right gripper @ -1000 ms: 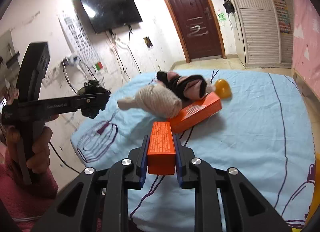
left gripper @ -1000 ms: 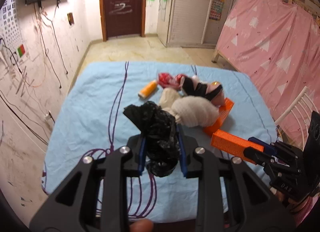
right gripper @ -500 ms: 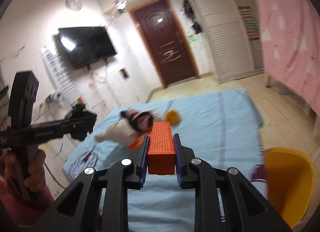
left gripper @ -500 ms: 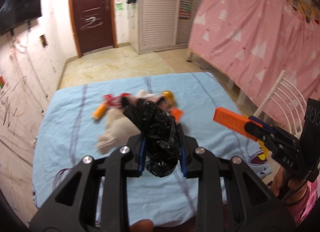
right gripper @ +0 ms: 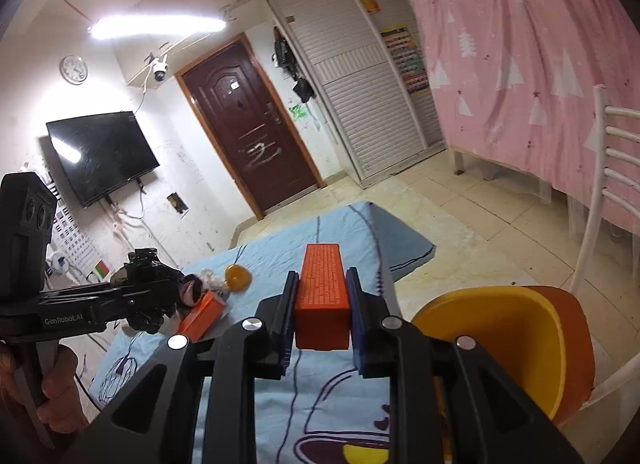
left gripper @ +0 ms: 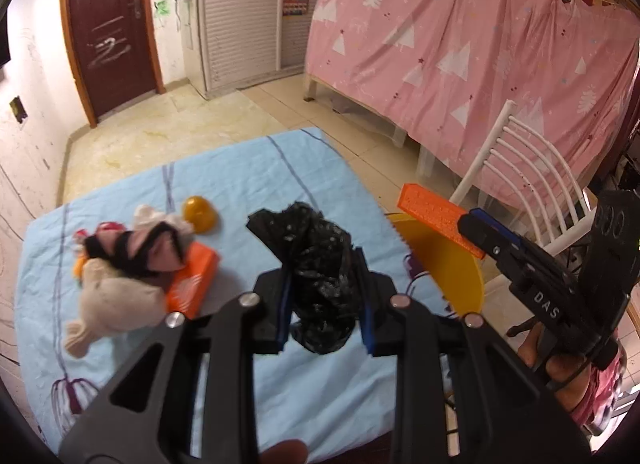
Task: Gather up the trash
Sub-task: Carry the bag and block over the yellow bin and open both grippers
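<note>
While the left gripper [left gripper: 323,296] hangs above the blue-sheeted bench [left gripper: 240,176], its fingers [left gripper: 282,304] are pinched in on a crumpled black plastic bag [left gripper: 316,264], which bulges up above the blue pads and droops below them, clear of the cloth. Off to its right, the right gripper [right gripper: 321,312] has its fingers [right gripper: 287,316] pressed against the long sides of an orange box [right gripper: 322,296]; the box sticks out forward past the fingertips, lifted off the surface. From the left wrist view that same orange box [left gripper: 436,216] hangs over the near rim of a yellow bin [left gripper: 452,264] that stands just off the bench's right edge, beside a white chair [left gripper: 520,168].

Both tools are held level and pointing across the room, the person's bare hand [right gripper: 52,392] wrapped around the left handle.

On the bench lie a cream stuffed sock-like bundle [left gripper: 116,296], a pink and black soft item [left gripper: 140,248] touching it, a second orange carton [left gripper: 192,280] partly under them, and a small yellow dome [left gripper: 200,214] a little farther back. Behind stand a dark red door [right gripper: 248,136], a louvred white wardrobe [right gripper: 360,96], a wall-mounted television [right gripper: 100,152] and a pink curtain [left gripper: 460,48] with white trees.
</note>
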The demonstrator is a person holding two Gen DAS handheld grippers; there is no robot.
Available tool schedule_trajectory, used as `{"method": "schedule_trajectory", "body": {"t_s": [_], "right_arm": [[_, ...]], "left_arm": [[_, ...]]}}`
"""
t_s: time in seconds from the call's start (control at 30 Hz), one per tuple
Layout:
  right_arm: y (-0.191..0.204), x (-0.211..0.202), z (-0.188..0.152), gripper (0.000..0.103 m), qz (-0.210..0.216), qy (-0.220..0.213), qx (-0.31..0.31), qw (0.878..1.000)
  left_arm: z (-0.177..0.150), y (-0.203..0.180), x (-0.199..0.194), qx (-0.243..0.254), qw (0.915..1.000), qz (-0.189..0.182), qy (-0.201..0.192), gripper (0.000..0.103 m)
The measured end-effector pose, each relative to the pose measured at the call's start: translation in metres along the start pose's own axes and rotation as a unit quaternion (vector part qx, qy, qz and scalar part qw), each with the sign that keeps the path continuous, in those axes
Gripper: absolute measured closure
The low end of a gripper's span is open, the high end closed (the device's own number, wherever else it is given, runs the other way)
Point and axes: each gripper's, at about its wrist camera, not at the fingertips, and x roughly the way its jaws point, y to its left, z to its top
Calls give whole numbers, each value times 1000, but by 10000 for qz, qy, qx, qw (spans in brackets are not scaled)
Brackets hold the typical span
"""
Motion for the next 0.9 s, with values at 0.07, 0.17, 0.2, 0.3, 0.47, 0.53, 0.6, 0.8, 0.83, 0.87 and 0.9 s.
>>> {"method": "schedule_trajectory", "body": {"t_s": [0.07, 0.17, 0.2, 0.3, 0.47, 0.53, 0.6, 0.8, 0.83, 0.87, 0.9], "right_arm": [[-9, -6, 0, 86, -153, -94, 103, 9998], [-20, -8, 1, 86, -392, -160, 175, 9990], [-25, -10, 0, 86, -506, -186, 198, 9983], [-41, -10, -2, 86, -819, -209, 307, 9959], [-69, -9, -10, 86, -1176, -148, 553, 9914], [-77, -6, -11, 85, -1255, -106, 616, 9901], [-83, -3, -13, 85, -1389, -49, 633, 9883], [-96, 0, -14, 84, -1535, -6, 759, 9852], [-96, -1, -14, 84, -1539, -12, 789, 9849], [-97, -2, -14, 84, -1545, -16, 808, 9847], [-99, -3, -15, 84, -1555, -23, 822, 9844]], "left_arm": [[3, -8, 5, 38, 9999, -89, 57, 78], [9, -21, 14, 68, 9997, -196, 84, 78], [11, -24, 16, 70, 9996, -257, 80, 78], [19, -39, 28, 81, 9986, -497, 133, 78], [32, -70, 51, 200, 9959, -849, 235, 78], [36, -83, 59, 248, 9952, -906, 273, 78], [42, -94, 68, 269, 9943, -980, 312, 78], [53, -110, 88, 208, 9926, -1084, 500, 60], [53, -112, 90, 215, 9924, -1099, 513, 55], [53, -113, 92, 226, 9923, -1102, 524, 53], [52, -114, 93, 237, 9922, -1102, 536, 52]]}}
